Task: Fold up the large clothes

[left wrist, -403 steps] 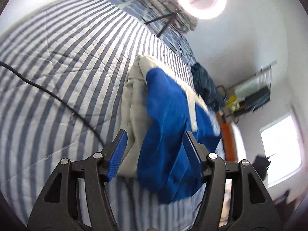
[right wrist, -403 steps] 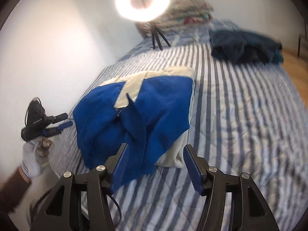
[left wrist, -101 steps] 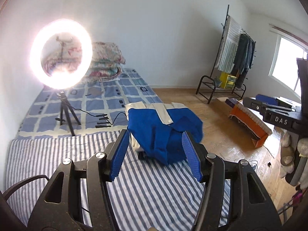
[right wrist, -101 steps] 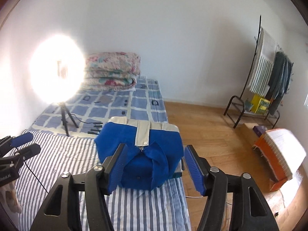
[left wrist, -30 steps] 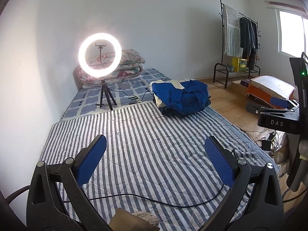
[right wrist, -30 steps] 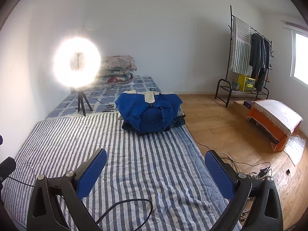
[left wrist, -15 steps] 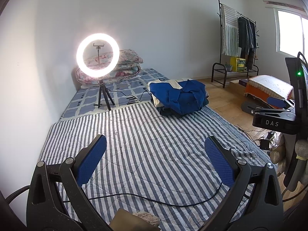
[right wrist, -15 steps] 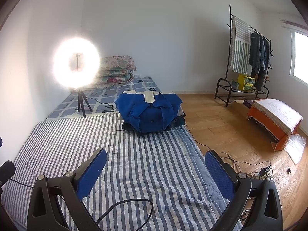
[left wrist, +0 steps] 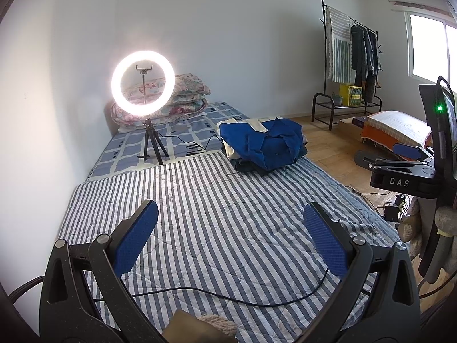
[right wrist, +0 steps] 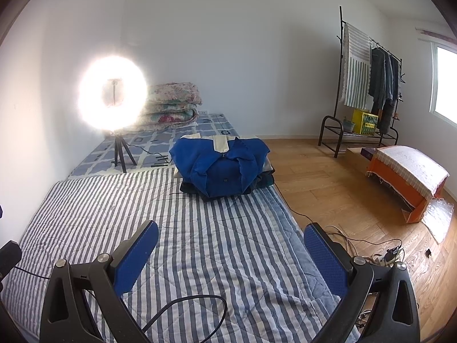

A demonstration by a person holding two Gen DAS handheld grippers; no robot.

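The folded blue garment [right wrist: 221, 168] lies on a small stack of darker folded clothes [right wrist: 262, 183] at the far right corner of the striped quilt [right wrist: 200, 243], well apart from both tools. Its long axis runs across the quilt's width. Its cream collar band [right wrist: 221, 143] points away toward the back wall, and its rounded, bulging folded edge faces the grippers. The cloth looks soft and matte, blue with cream trim, and the bundle is lumpy rather than flat.

The left gripper [left wrist: 230, 238] hovers with its jaws spread wide and nothing between the blue textured pads [left wrist: 137, 240]. The right gripper [right wrist: 230, 255] is likewise wide apart and empty.

The quilt is a stitched, slightly wrinkled fabric of blue and white stripes. Between the grippers and the garment it is a broad stretch crossed only by a thin black cable [left wrist: 228, 297]. The garment stack sits right at the quilt's right edge, beside the wooden floor [right wrist: 328, 188]. Beyond the quilt's far edge, a lit ring light [left wrist: 142, 87] on a tripod stands on checked bedding [left wrist: 182, 135].
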